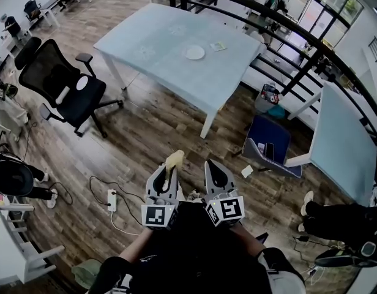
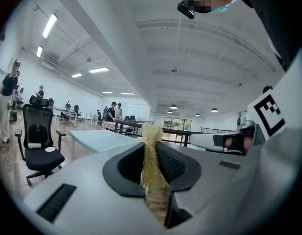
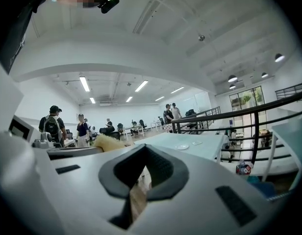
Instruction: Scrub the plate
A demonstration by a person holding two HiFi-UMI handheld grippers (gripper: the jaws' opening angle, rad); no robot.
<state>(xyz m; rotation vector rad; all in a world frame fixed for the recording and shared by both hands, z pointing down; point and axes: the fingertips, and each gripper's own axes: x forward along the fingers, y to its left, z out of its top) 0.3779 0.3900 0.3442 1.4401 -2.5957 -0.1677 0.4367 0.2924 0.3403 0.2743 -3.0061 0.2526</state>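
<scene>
A white plate (image 1: 194,52) lies on the pale blue table (image 1: 158,38), far ahead of both grippers; the right gripper view shows this plate (image 3: 182,146) small on the table (image 3: 200,151). My left gripper (image 1: 170,173) is held close to the body and is shut on a yellow sponge (image 1: 174,159). In the left gripper view the sponge (image 2: 152,153) stands upright between the jaws of that gripper (image 2: 152,163). My right gripper (image 1: 216,175) is beside it, shut with nothing in it (image 3: 141,180). The sponge (image 3: 109,143) shows at its left.
A small yellow-green item (image 1: 218,46) lies by the plate. A black office chair (image 1: 60,84) stands left of the table, a blue seat (image 1: 268,143) to its right. A power strip (image 1: 112,199) and cable lie on the wood floor. A black railing (image 1: 286,29) and second table (image 1: 344,139) stand at right.
</scene>
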